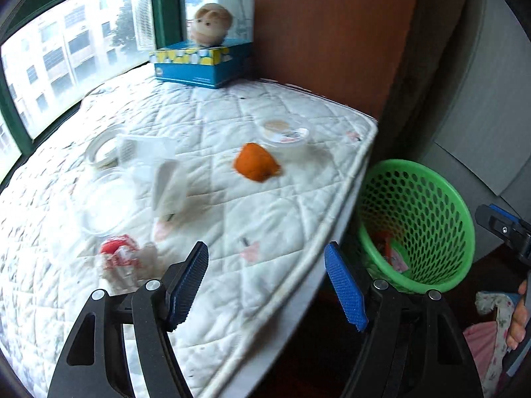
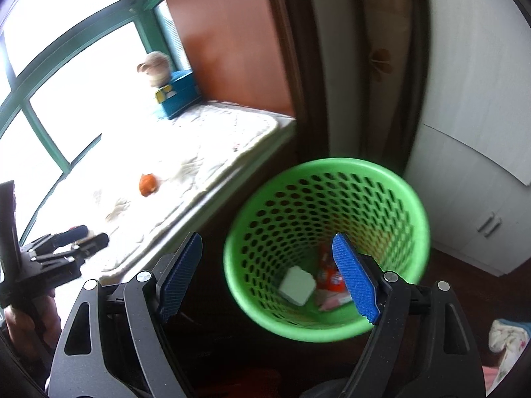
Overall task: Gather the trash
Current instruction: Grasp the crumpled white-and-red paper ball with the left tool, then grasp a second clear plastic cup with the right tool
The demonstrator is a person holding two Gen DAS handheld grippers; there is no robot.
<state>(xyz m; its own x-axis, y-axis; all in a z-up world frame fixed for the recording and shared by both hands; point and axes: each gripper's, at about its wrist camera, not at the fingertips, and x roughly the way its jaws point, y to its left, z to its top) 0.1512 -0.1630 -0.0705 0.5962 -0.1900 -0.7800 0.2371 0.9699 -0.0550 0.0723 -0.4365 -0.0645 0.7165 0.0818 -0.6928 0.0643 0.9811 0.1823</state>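
Left hand-held gripper (image 1: pixel 267 285): two black plastic arms with cut-out slots, each tipped with a blue pad of fine ribbed texture; round silver rivets sit at the pivots — two per side. The right hand-held gripper (image 2: pixel 268 278) is built the same — black arms, blue ribbed pads, silver rivets. Seen from the side, its body is black with small screws and a blue strip.

Daylight pours in through the window (image 1: pixel 76 49) on my left, and in my right view it blows out to pure white glare, washing over the mattress (image 2: pixel 212 152). Both views are smeared by motion blur; the orange peel (image 1: pixel 255 162) and the green basket (image 2: pixel 327 248) have soft edges. The fisheye bends the window frames into arcs, and the corners go dark
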